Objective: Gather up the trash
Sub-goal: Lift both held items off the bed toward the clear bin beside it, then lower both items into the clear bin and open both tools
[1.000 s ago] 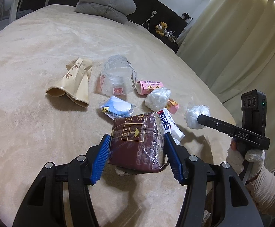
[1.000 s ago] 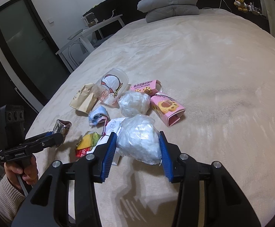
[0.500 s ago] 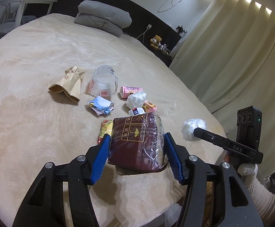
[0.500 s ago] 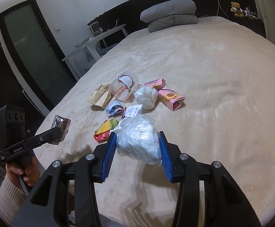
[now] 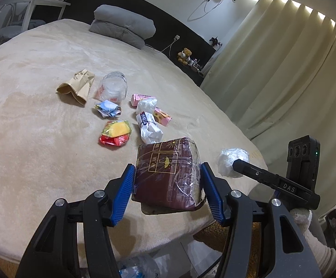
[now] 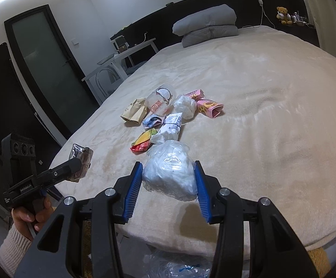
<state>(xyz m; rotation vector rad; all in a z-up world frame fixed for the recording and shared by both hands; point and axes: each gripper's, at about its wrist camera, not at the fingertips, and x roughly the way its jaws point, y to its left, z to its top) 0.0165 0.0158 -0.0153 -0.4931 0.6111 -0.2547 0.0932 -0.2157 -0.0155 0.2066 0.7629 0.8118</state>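
Observation:
My left gripper [image 5: 166, 191] is shut on a maroon plastic-wrapped packet [image 5: 168, 173] and holds it above the bed's near edge. My right gripper [image 6: 169, 185] is shut on a crumpled clear plastic bag [image 6: 170, 172], also above the near edge. Each gripper shows in the other view: the right one with its bag [image 5: 231, 162], the left one with its packet [image 6: 80, 159]. More trash lies on the beige bed [image 6: 272, 115]: a brown paper bag [image 5: 76, 86], a clear plastic cup [image 5: 112, 88], a blue wrapper [image 5: 107, 110], a yellow-red wrapper [image 5: 116, 132], a white wrapper [image 5: 148, 127], pink boxes [image 5: 162, 118].
Grey pillows [image 5: 124, 25] lie at the head of the bed. Curtains [image 5: 283, 69] hang on the right side. A white table and chair [image 6: 119, 64] and a dark door [image 6: 47, 64] stand on the left. A clear plastic bag [image 6: 175, 266] lies on the floor below the bed's edge.
Both grippers have pulled back from the trash pile and risen, each keeping its item. The bed's near edge and the floor bag have come into view.

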